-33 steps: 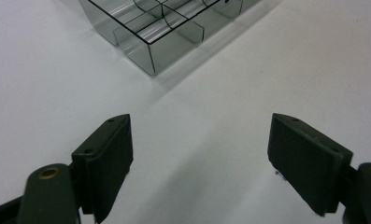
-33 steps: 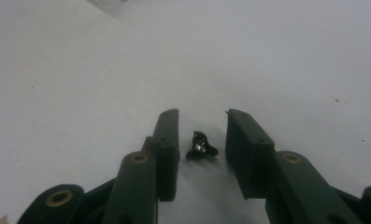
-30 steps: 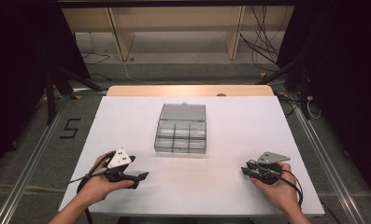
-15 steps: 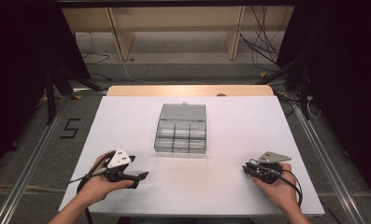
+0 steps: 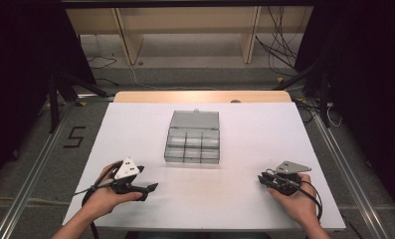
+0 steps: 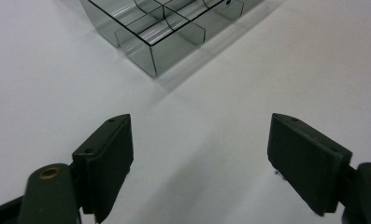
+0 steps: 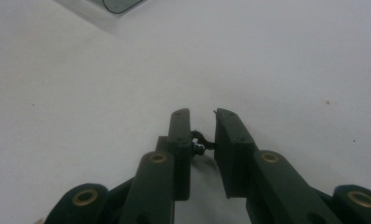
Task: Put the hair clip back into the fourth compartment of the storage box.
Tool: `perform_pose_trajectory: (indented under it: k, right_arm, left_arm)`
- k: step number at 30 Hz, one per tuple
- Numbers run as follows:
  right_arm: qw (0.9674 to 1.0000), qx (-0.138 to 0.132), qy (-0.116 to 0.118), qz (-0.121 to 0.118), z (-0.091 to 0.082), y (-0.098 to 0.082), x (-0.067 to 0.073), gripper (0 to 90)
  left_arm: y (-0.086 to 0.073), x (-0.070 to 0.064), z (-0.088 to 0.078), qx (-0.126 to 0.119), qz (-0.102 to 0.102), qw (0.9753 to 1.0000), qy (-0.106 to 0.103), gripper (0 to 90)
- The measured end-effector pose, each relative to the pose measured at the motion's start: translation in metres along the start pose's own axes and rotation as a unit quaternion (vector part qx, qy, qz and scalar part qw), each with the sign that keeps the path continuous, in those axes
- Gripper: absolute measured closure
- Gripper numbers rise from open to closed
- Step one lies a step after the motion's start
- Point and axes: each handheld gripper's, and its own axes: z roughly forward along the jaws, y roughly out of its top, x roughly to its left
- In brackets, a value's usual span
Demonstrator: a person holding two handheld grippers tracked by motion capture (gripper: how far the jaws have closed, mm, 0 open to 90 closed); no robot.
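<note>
right gripper (image 5: 265, 180) has just clenched on nothing; left gripper (image 5: 148, 190) gapes; clear, smoky compartment box (image 5: 193, 137) lies between, lid open.

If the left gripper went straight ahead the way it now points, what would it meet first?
Most likely the near corner of the clear compartment box; only bare white table lies between it and the left gripper, though depth is uncertain.

A clear smoky-grey plastic compartment box (image 5: 193, 142) sits flat at the middle of the white bench (image 5: 135, 129), lid open and laid back at its far side. Thin dividers split it into rows of small cells, their contents too indistinct to tell.
</note>
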Motion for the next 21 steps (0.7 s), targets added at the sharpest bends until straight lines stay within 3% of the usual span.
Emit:
perform_pose_trajectory:
  k: [21]
  right_arm:
    - [0.9983,-0.051,0.026,0.005,-0.006,0.018,0.009,77.4]
  left_arm:
    - [0.0,-0.001,0.0,-0.002,0.0,1.0,0.0,22.3]
